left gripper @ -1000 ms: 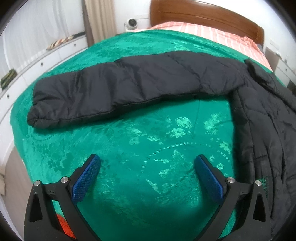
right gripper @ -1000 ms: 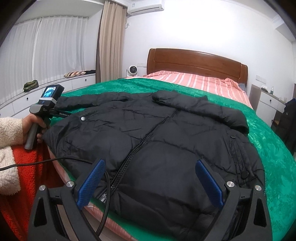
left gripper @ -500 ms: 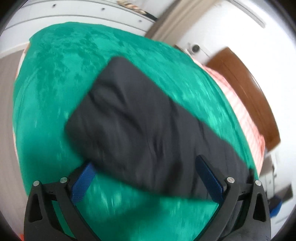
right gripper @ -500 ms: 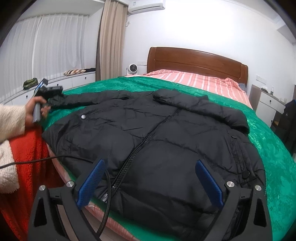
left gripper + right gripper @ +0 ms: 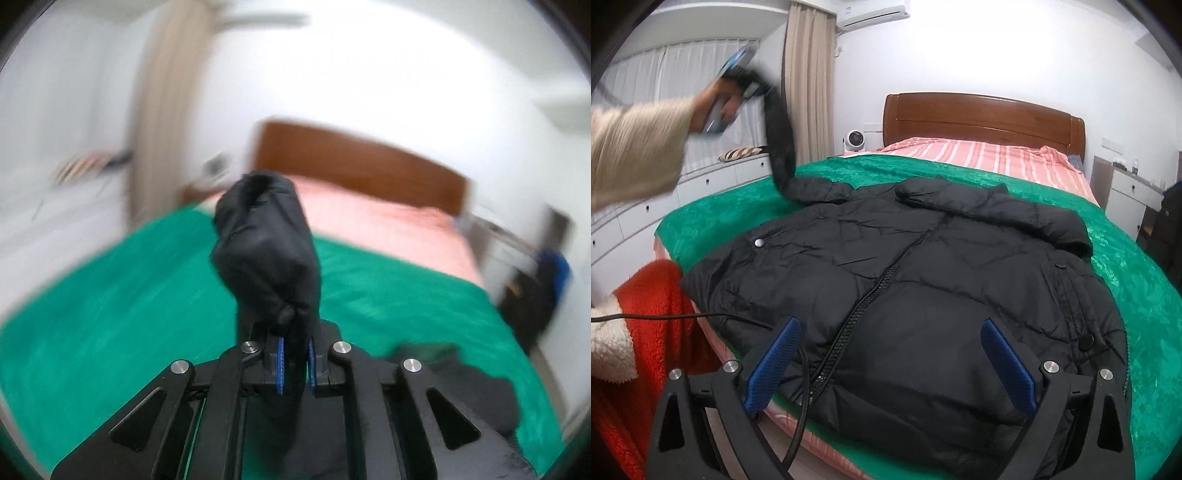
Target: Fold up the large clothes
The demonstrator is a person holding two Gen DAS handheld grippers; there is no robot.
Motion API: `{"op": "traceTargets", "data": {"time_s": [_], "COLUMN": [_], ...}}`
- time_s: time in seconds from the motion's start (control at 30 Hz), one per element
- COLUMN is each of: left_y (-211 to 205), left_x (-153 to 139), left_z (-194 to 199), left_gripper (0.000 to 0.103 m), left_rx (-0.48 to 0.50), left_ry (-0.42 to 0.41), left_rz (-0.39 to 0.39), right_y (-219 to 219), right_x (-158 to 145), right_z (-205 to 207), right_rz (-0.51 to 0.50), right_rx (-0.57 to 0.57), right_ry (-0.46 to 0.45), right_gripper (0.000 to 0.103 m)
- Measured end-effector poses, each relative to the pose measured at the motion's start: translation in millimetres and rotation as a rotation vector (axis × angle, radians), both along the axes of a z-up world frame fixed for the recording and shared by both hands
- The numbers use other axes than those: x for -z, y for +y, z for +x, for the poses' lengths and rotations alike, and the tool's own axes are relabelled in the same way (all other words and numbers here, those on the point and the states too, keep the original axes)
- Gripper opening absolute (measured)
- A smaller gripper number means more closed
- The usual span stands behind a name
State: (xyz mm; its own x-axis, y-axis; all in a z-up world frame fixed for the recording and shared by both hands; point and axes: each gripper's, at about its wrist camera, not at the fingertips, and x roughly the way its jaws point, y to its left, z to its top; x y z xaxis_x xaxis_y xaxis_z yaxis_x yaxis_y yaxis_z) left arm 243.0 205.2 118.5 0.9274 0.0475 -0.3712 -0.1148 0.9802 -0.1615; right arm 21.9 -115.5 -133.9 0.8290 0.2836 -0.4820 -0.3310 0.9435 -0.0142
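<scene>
Left wrist view: left claw [image 5: 294, 363] clamping jacket sleeve [image 5: 266, 251].

Left hand-held gripper [image 5: 294, 363] clamps black sleeve [image 5: 266, 251] (bg blurred).

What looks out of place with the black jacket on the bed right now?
One sleeve is not lying flat: the left gripper has its fingers shut on the cuff and holds it up in the air. The rest of the jacket lies spread, zipped, on the green bedspread. The right gripper hovers open.
</scene>
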Motion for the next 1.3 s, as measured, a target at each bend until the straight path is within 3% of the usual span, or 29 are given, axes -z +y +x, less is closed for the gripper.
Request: {"op": "traceTargets", "data": {"time_s": [0.07,0.13,0.17,0.2,0.23,0.4,0.5,0.57,0.7,0.93,1.13,1.3], "left_y": [-69,-139,-173,-212,-242,-317,-307,-279,-231,-132,-91,-86], "left_x": [-21,-22,-13,5,28,152,198,217,222,218,221,220], "left_z": [13,24,31,45,52,42,23,11,-21,-102,-151,-159], "left_gripper": [0.008,0.013,0.035,0.081,0.101,0.100,0.100,0.100,0.099,0.099,0.100,0.100], "left_rx": [0.126,0.252,0.315,0.395,0.431,0.600,0.603,0.575,0.488,0.255,0.121,0.103], "left_ry": [-0.039,-0.041,-0.014,0.058,0.132,0.349,0.415,0.467,0.501,0.453,0.401,0.379], "left_rz": [0.072,0.129,0.152,0.172,0.195,0.322,0.392,0.371,0.277,0.172,0.071,0.065], "right_y": [-4,-6,-7,-8,-9,-16,-21,-22,-25,-20,-14,-11], "right_x": [-2,-3,-3,-4,-4,-9,-9,-10,-8,-9,-7,-10], "right_z": [-1,-1,-2,-2,-2,-10,-13,-11,-2,-3,-4,-8], "right_rz": [0.007,0.011,0.012,0.012,0.012,0.017,0.021,0.031,0.063,0.047,0.029,0.013], "right_rx": [0.011,0.017,0.020,0.021,0.023,0.029,0.028,0.027,0.026,0.017,0.002,0.012], "right_ry": [-0.007,-0.008,-0.007,-0.008,-0.009,-0.027,-0.030,-0.024,0.001,-0.011,-0.010,-0.033], "right_gripper": [0.097,0.097,0.097,0.097,0.097,0.097,0.097,0.097,0.097,0.097,0.097,0.097]}}
